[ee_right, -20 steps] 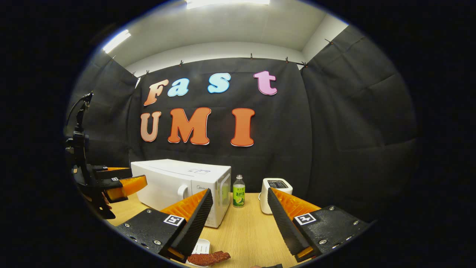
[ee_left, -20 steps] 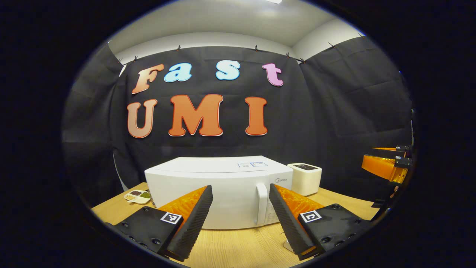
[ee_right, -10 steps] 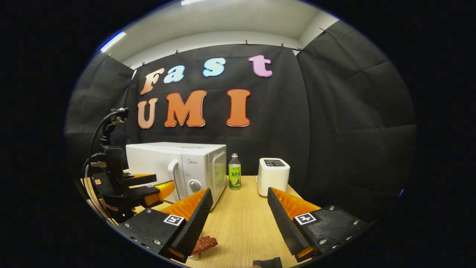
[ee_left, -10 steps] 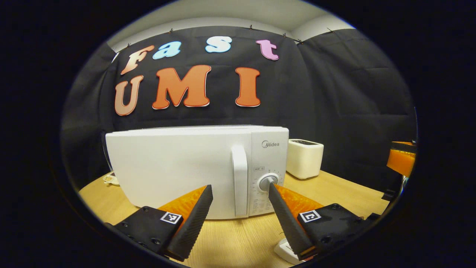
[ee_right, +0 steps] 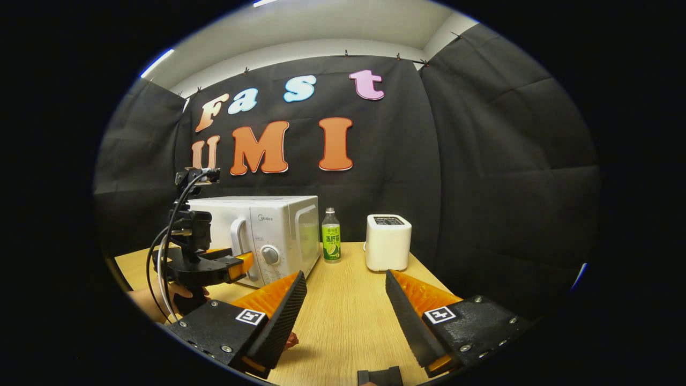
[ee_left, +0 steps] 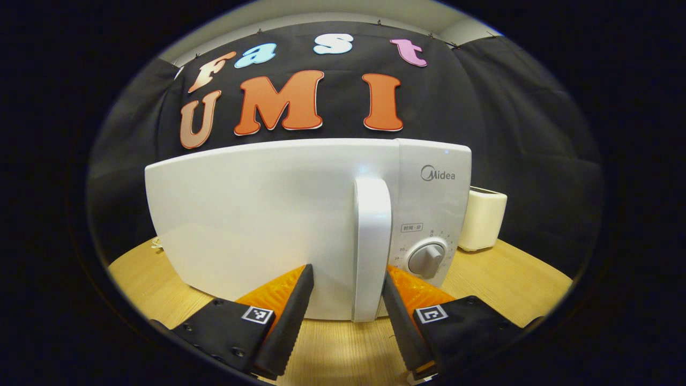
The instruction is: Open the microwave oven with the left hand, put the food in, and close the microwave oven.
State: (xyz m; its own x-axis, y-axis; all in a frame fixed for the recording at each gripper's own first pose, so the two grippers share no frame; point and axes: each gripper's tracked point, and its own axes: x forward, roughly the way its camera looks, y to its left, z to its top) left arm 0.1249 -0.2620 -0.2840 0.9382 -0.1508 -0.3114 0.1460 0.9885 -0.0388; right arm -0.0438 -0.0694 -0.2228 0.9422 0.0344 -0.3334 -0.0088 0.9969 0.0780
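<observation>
Microwave: the white box-shaped microwave oven (ee_left: 278, 225) fills the middle of the left gripper view, its door shut, its long axis running left to right across the frame, front facing the camera. In the right gripper view it (ee_right: 268, 236) sits left of centre on the table, front turned toward the lower left.
Handle: the white upright bar handle (ee_left: 372, 246) runs top to bottom, right of the door panel; a grey round dial (ee_left: 427, 259) lies just to its right.
Left gripper: the left gripper (ee_left: 343, 316) has its fingers spread wide, one on each side of the handle's lower end, holding nothing; whether they touch the handle I cannot tell. In the right gripper view it (ee_right: 238, 264) is at the microwave's front.
Right gripper: the right gripper (ee_right: 343, 316) is wide open above the light wooden table (ee_right: 348, 321), empty.
Food: a small reddish-brown piece (ee_right: 291, 339) peeks out beside the right gripper's left-hand finger, low in the frame; its shape is mostly hidden.
Beyond: a green-labelled clear bottle (ee_right: 331, 242) and a white boxy toaster (ee_right: 388, 243) stand right of the microwave.
</observation>
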